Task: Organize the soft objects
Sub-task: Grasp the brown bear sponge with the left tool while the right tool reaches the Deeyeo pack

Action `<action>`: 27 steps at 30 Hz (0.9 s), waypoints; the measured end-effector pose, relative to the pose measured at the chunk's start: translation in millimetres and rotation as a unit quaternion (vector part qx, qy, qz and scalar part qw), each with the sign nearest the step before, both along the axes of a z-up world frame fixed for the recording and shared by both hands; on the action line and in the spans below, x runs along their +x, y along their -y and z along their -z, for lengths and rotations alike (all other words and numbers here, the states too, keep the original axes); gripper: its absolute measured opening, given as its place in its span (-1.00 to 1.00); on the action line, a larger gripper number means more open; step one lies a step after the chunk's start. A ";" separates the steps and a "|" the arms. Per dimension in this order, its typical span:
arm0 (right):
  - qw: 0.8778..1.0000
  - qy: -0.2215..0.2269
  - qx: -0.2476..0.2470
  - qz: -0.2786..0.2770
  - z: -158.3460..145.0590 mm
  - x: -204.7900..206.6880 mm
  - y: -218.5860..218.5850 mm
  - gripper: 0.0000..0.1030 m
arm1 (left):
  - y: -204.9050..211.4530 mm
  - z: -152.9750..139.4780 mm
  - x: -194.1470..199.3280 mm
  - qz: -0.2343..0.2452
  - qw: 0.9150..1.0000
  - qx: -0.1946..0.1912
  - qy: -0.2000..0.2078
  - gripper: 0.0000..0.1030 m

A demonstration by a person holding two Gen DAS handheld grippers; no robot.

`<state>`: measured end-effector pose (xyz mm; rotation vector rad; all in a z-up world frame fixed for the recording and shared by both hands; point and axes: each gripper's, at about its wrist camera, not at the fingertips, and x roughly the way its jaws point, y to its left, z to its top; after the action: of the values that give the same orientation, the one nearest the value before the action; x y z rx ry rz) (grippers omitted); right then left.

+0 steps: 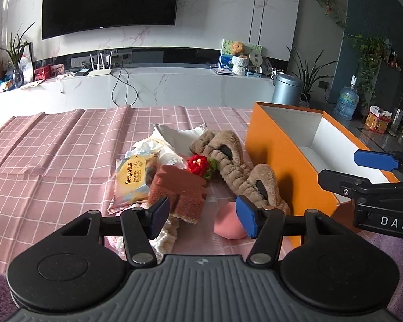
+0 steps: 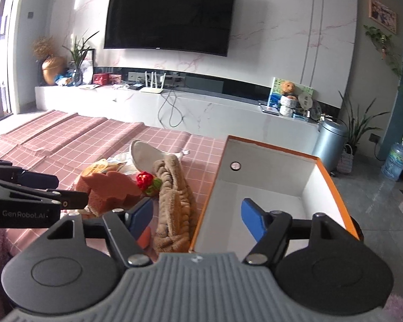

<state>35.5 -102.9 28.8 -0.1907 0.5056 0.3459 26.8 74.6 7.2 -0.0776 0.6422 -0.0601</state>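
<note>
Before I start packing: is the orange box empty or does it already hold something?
Empty, as far as shown: the orange box is open-topped, and the right wrist view shows only bare white walls and floor. The near corner is hidden.

From my right wrist camera, my right gripper [image 2: 197, 221] stands with its jaws apart and nothing between the pads, straddling the near left wall of the orange box [image 2: 333, 179]; its right finger hangs inside the white interior. Just left of the box lies the brown plush headband [image 2: 174, 196], with the red knitted flower [image 2: 145, 179] and brown sponge [image 2: 112, 187] beyond. My left gripper [image 2: 67, 190] reaches in from the left over the pink checked cloth [image 2: 67, 136].
</note>
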 end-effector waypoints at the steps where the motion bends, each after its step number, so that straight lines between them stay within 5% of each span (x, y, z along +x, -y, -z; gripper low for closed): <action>1: 1.000 -0.005 -0.005 -0.010 0.3 5.0 -8.1 0.21 | -5.4 0.5 3.0 -0.004 1.000 -0.002 -0.003 0.43; 3: 0.999 -0.016 -0.016 -0.026 3.5 14.4 -20.9 0.05 | -14.6 0.7 9.9 -0.003 1.000 -0.008 -0.006 0.65; 10: 0.991 -0.070 -0.068 -0.088 24.9 64.0 -67.2 -0.54 | -24.2 6.0 41.7 0.032 0.999 -0.001 -0.032 0.78; 21: 0.982 -0.164 -0.026 -0.088 44.0 129.9 -77.6 -0.61 | -3.6 31.6 83.7 0.110 0.986 0.110 -0.066 0.87; 27: 0.977 -0.188 -0.023 -0.096 59.6 139.7 -85.1 -0.61 | 8.6 47.6 97.3 0.104 0.978 0.158 -0.084 0.87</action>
<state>175.2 -17.8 -30.9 -0.2202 0.8734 0.5655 124.1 66.0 -40.4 0.2958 0.8207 -0.1530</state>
